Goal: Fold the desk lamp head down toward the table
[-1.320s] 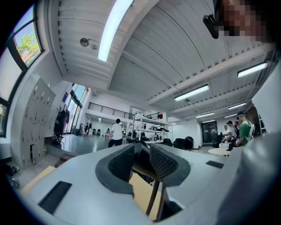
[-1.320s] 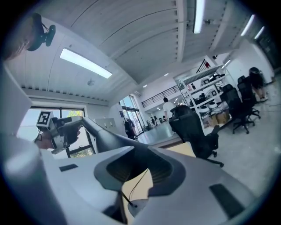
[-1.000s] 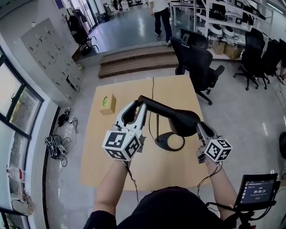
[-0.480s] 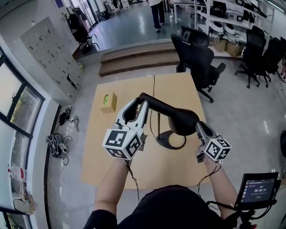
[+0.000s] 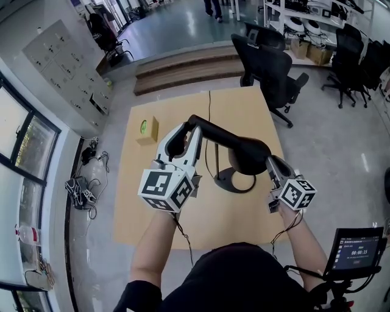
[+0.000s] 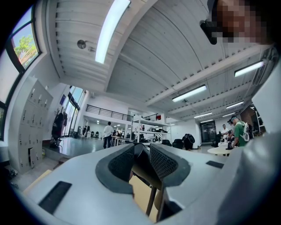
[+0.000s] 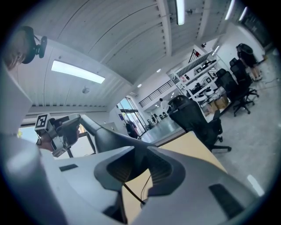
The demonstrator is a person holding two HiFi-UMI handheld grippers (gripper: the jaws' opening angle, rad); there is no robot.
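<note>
Still nothing much has moved: our left gripper (image 5: 186,131) keeps clamping the lamp arm (image 5: 217,131) between its jaws, our right gripper (image 5: 269,163) the lamp head (image 5: 247,156), so the fold seems not yet begun.

A black office chair (image 5: 268,70) is standing beside low wooden steps (image 5: 183,72), a person's legs (image 5: 213,7) are showing on the glossy floor beyond, a small wooden box (image 5: 147,130) is sitting alone, cables (image 5: 78,194) are lying tangled below the windows, and a small screen (image 5: 356,250) is glowing.
</note>
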